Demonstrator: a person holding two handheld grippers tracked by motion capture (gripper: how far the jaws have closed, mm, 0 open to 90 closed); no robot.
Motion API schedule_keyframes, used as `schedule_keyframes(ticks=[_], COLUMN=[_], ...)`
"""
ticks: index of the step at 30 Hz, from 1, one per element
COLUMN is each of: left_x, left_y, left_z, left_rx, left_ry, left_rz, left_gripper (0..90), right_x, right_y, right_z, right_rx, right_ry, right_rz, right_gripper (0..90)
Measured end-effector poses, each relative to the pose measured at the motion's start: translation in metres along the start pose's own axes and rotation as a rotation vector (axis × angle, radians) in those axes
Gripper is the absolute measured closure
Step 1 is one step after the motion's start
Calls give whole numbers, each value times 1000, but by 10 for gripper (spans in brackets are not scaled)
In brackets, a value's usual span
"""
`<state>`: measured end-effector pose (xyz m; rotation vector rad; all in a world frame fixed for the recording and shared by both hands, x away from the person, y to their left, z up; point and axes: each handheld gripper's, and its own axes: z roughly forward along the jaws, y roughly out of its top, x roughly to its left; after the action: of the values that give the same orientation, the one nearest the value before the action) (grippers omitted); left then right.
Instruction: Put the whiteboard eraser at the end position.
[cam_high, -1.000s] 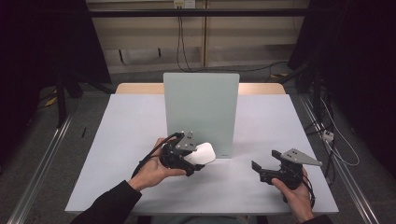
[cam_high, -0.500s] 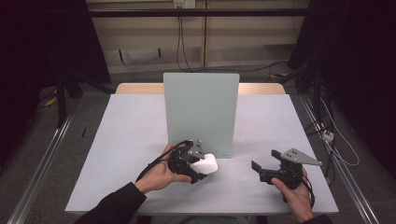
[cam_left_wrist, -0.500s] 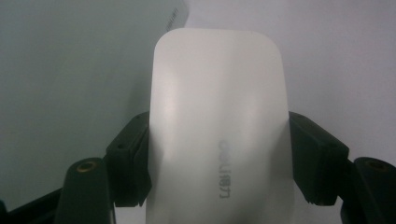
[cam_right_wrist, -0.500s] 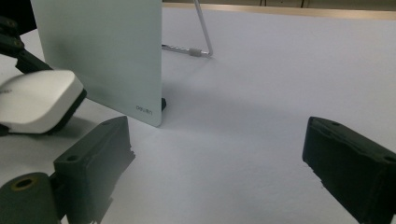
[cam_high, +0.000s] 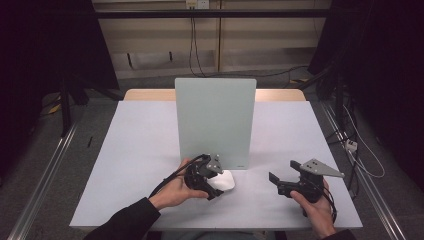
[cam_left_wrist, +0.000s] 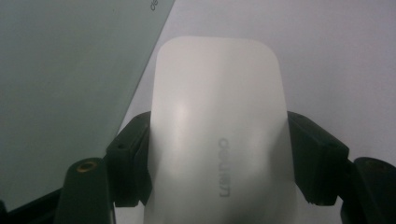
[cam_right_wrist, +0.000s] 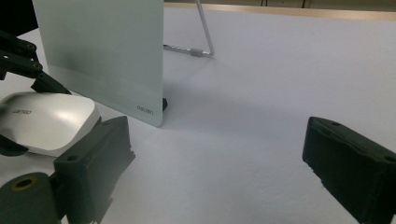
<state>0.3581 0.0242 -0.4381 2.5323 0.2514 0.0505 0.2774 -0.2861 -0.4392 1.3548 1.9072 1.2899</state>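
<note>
A smooth white rounded object (cam_high: 223, 181) with a small grey logo sits between the jaws of my left gripper (cam_high: 214, 181), which is shut on its two sides (cam_left_wrist: 217, 93). It is held low over the grey table (cam_high: 140, 145), just in front of the lower edge of an upright pale green board (cam_high: 215, 120). I cannot tell whether it touches the table. My right gripper (cam_high: 281, 184) stands open and empty to the right, near the front edge. From the right gripper view the white object (cam_right_wrist: 46, 121) lies left of the board's corner (cam_right_wrist: 102, 51).
The board leans on a thin wire stand (cam_right_wrist: 203, 44) behind it. A wooden strip (cam_high: 280, 95) runs along the table's far edge. Bare table surface (cam_high: 300, 135) lies right of the board. Cables lie on the floor at the right (cam_high: 357, 150).
My left gripper has come down and toward the near edge with the white object, from beside the board to low over the table. The right gripper has stayed put.
</note>
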Motion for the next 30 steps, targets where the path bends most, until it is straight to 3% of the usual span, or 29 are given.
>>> schedule_keyframes(ticks=[10, 12, 16, 22, 30], left_x=[0, 0, 1, -2, 1], left_y=[-1, -2, -3, -3, -3], left_z=[2, 3, 3, 3, -2], left_rx=[-7, -12, -7, -28, -87], left_ry=[7, 5, 4, 32, 67], left_rz=[3, -20, -19, -11, -42], left_gripper=[309, 307, 303, 294, 126], right_x=[0, 0, 0, 0, -1], right_y=[0, 0, 0, 0, 0], right_z=[0, 0, 0, 0, 1], right_rx=[1, 2, 1, 3, 2], right_ry=[1, 0, 0, -2, 1], right_rz=[1, -1, 0, -2, -1], right_gripper=[76, 76, 76, 76, 76])
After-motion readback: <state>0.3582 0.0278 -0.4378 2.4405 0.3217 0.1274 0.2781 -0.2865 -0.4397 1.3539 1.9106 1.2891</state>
